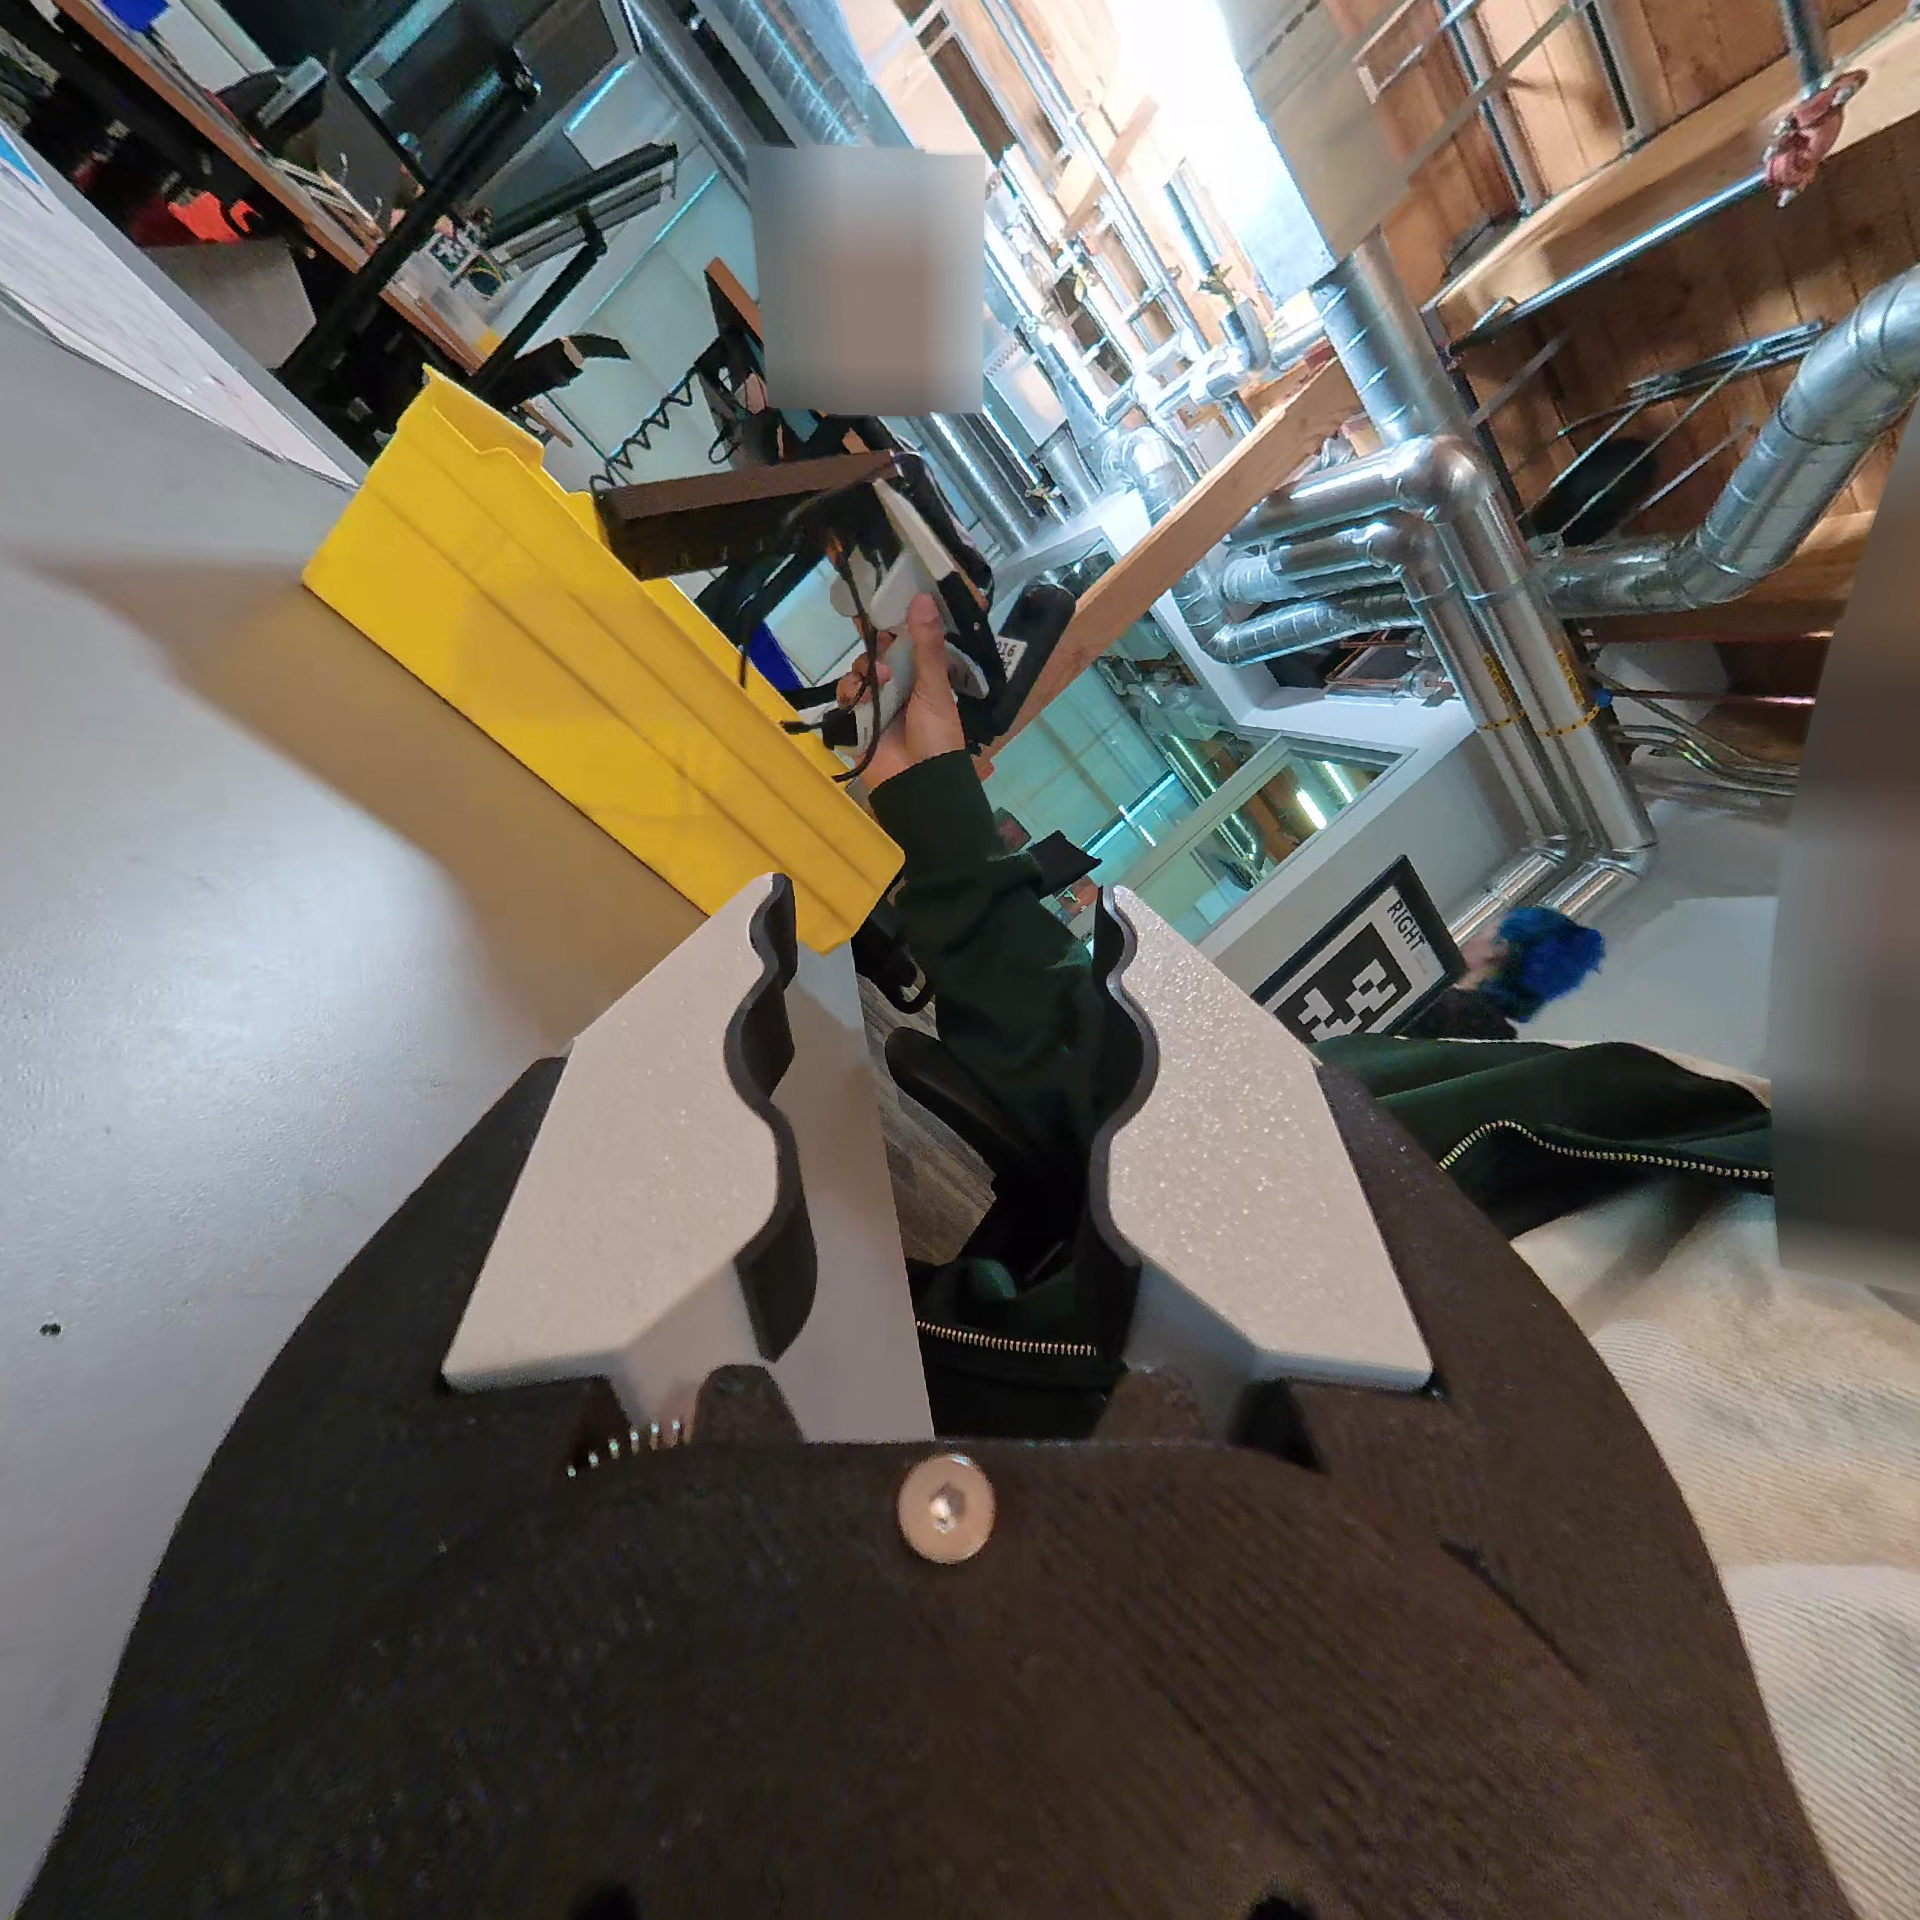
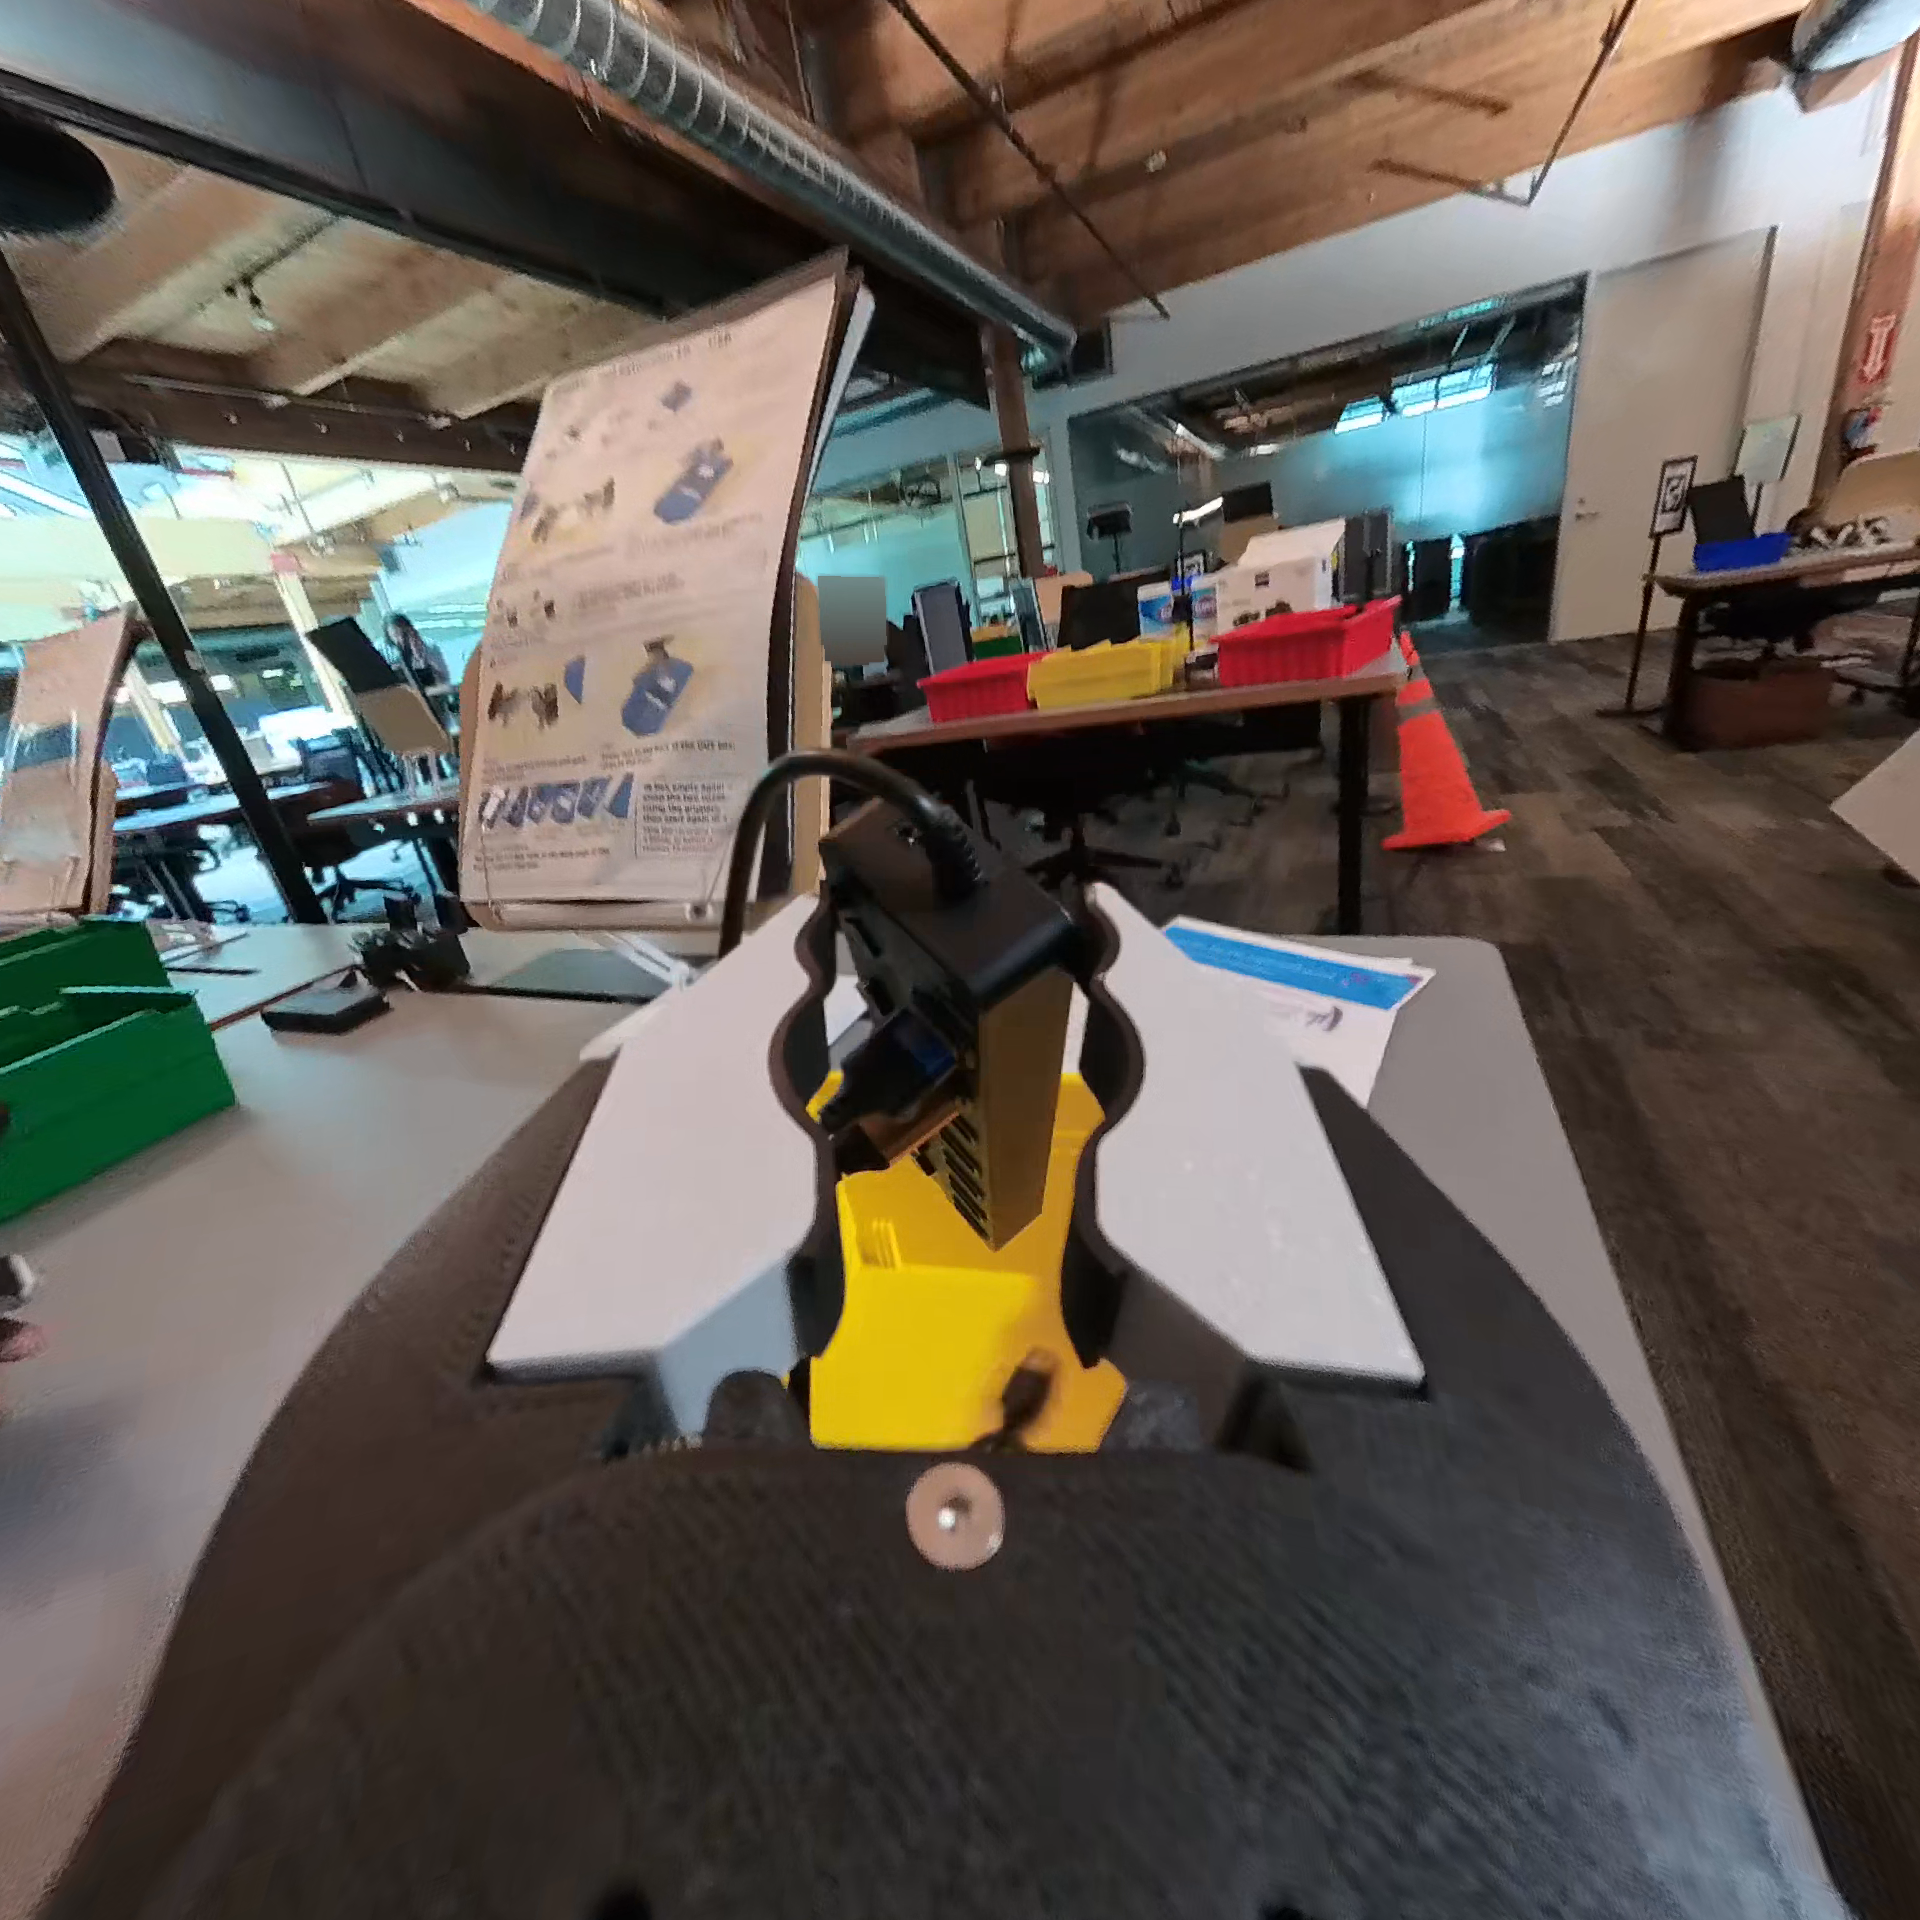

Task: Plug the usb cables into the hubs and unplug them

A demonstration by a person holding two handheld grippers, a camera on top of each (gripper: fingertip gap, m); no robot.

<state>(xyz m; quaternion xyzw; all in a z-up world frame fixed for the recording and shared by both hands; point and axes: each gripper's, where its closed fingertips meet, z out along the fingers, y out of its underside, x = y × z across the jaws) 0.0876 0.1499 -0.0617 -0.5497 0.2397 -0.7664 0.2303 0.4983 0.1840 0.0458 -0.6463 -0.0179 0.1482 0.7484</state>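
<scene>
Hub [image 2: 940, 997] clamped in right jaws over yellow bin [image 2: 935, 1340] (left jaws parted, empty)

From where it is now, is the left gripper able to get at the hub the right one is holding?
Probably yes. The left gripper is open and empty, and the hub, held up above the yellow bin, has nothing blocking it.
</scene>
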